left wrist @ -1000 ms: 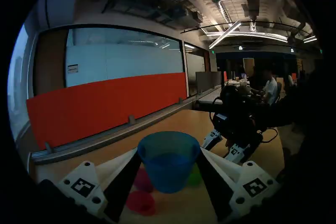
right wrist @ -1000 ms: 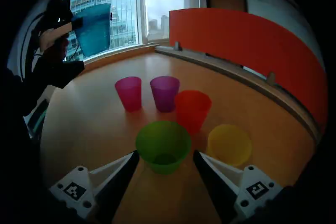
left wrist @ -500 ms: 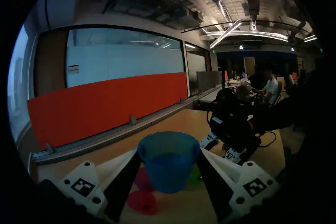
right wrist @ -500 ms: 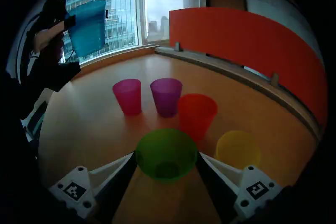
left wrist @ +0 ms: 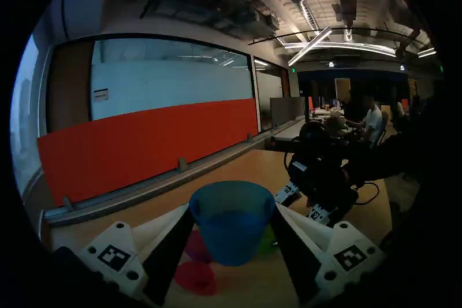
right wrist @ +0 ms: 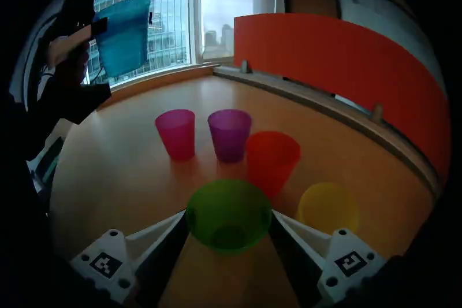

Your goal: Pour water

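water in blue cup, green cup gripped

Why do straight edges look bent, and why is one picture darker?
Left gripper view: the fisheye lens bows the orange panel and ceiling lights; the dim room leaves the blue cup murky. Right gripper view: bright daylight through the window leaves the sleeve near it a dark silhouette, the green cup is well lit, and the table curves at its edge.
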